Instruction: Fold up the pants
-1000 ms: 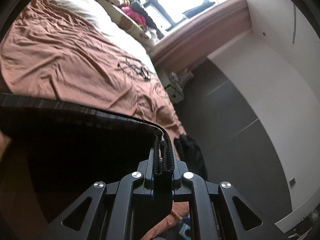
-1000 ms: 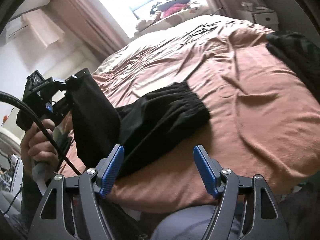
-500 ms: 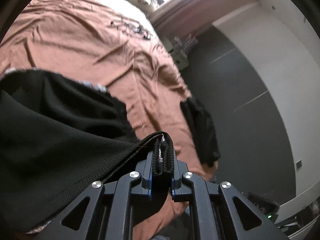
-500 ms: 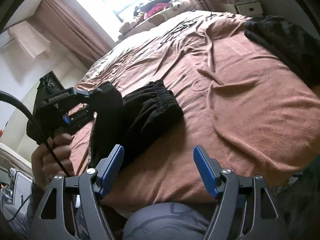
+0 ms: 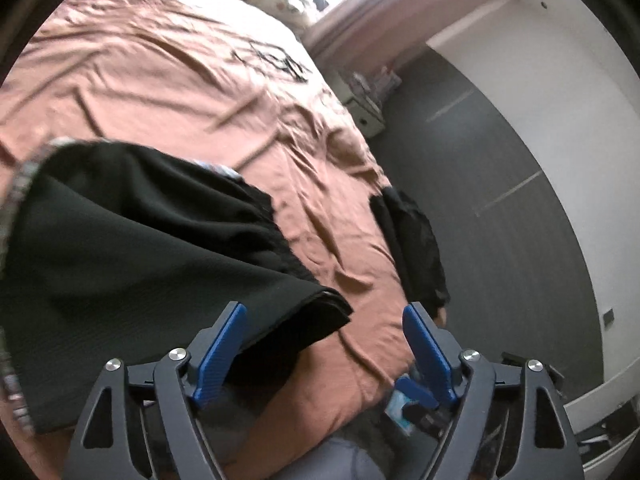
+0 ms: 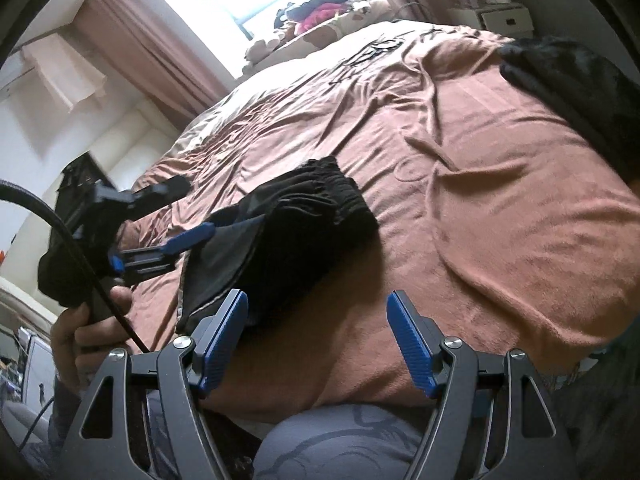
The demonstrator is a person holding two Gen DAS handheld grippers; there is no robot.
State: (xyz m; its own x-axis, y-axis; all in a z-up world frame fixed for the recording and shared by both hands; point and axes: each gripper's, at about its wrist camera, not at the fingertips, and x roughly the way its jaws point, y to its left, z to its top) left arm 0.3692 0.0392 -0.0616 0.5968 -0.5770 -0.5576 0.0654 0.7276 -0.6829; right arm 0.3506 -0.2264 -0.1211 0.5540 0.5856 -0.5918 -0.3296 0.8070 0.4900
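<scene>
The black pants (image 5: 140,248) lie folded over on the brown bed cover (image 5: 180,92), elastic waistband toward the window. My left gripper (image 5: 324,312) hovers at their near corner. Its jaws are opening, and the corner lies loose between the blue pads, untouched by either. From the right wrist the pants (image 6: 304,220) sit mid-bed, with the left gripper (image 6: 188,210) at their left edge, held by a hand (image 6: 88,328). My right gripper (image 6: 317,298) stands open just short of the pants, nothing between its fingers.
Another black garment (image 5: 416,248) hangs over the bed's right edge (image 6: 580,92). A white nightstand (image 5: 368,108) stands beyond it by the dark floor. Soft toys and clothes line the window sill (image 6: 320,12). The person's grey-clad knee (image 6: 340,440) is below the right gripper.
The left gripper was shut on the pants' edge, sank toward the bed, then spread its jaws and let go. The lifted layer now rests on the pile. The right gripper stayed put.
</scene>
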